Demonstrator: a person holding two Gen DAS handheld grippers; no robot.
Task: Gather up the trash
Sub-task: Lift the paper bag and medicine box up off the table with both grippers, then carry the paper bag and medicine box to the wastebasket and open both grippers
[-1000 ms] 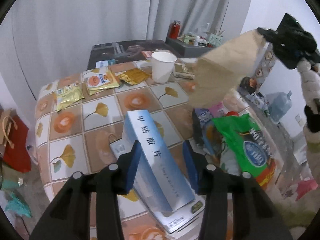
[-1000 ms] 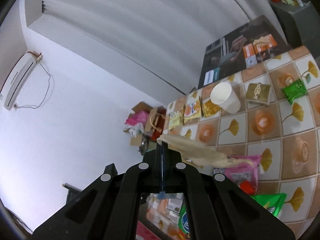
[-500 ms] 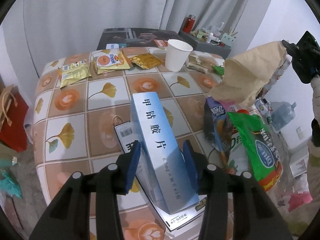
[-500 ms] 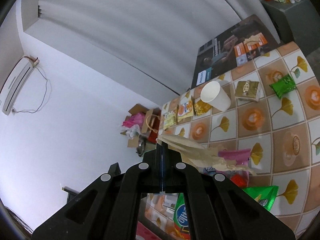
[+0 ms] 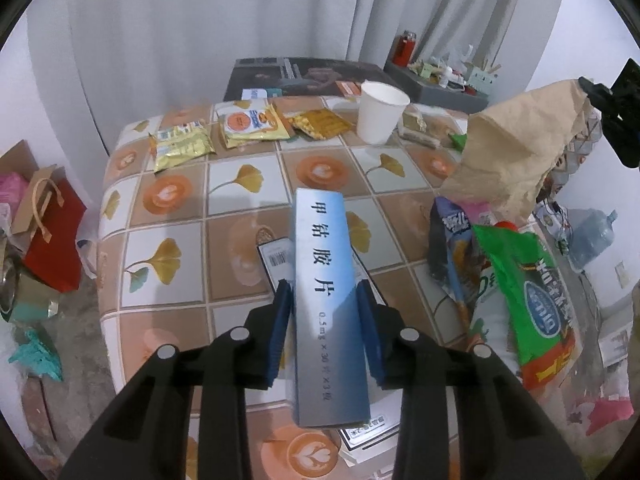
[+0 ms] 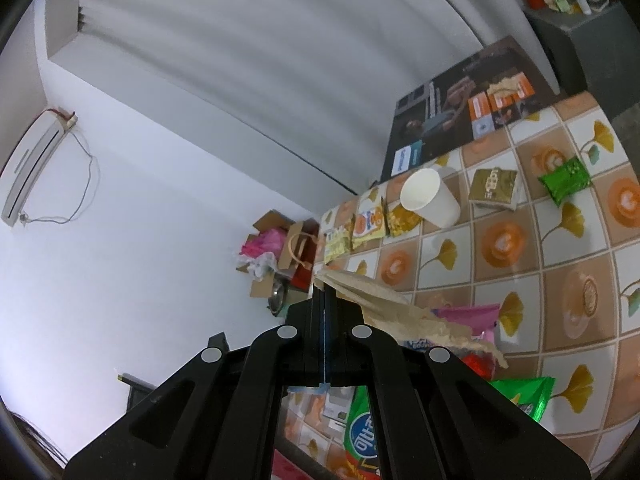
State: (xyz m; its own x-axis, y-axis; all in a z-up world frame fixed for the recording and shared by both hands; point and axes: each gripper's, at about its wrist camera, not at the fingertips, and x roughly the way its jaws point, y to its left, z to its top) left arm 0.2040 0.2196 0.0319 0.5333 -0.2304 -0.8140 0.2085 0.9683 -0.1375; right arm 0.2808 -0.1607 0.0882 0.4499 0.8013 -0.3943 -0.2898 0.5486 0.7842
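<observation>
My left gripper is shut on a long blue medicine box and holds it above the patterned tablecloth. My right gripper is shut on the rim of a brown paper bag, held up over the table; the bag also shows at the right of the left wrist view. Under the bag lie a green snack bag and a dark blue wrapper. A white paper cup and several snack packets sit at the table's far side.
A flat white box lies on the table under the blue box. A dark board leans behind the table. A red gift bag and clutter stand on the floor at left. A water jug is at right.
The left gripper has closed on the blue box and lifted it, turning it more in line with the fingers. The paper bag has swung slightly further right in the left view.
</observation>
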